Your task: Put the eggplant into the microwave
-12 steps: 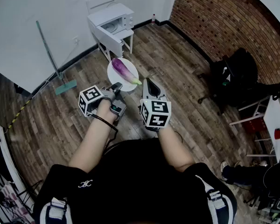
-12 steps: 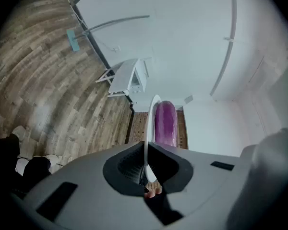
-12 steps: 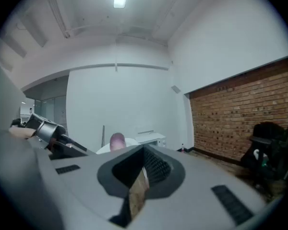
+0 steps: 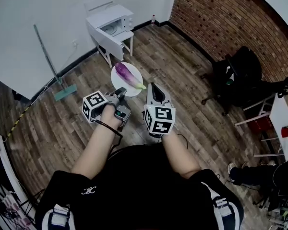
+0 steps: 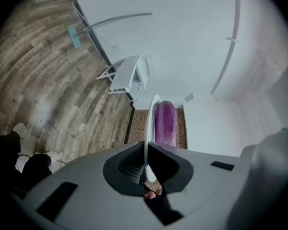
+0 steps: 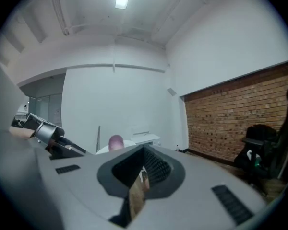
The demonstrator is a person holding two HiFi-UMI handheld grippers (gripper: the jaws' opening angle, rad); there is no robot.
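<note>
A purple eggplant (image 4: pixel 126 74) lies on a round white plate (image 4: pixel 134 88) held above the wooden floor. My left gripper (image 4: pixel 118 91) is shut on the plate's near rim. In the left gripper view the plate (image 5: pixel 149 128) shows edge-on between the jaws of the left gripper (image 5: pixel 148 163), with the eggplant (image 5: pixel 164 122) beyond. My right gripper (image 4: pixel 152 86) hovers just right of the plate, shut and holding nothing. The white microwave (image 4: pixel 110 19) stands ahead on a small white table, door hanging open. In the right gripper view it (image 6: pixel 144 139) sits far ahead of the right gripper (image 6: pixel 143 174).
A long-handled mop (image 4: pixel 52 63) leans on the white wall at left. A brick wall (image 4: pixel 221 18) runs along the right. A black chair piled with bags (image 4: pixel 242 78) and a white table (image 4: pixel 283 119) stand at right. A small bottle (image 4: pixel 152 19) sits in the far corner.
The scene has shifted only slightly in the head view. The left gripper still holds the plate with the eggplant, and the right gripper stays beside it.
</note>
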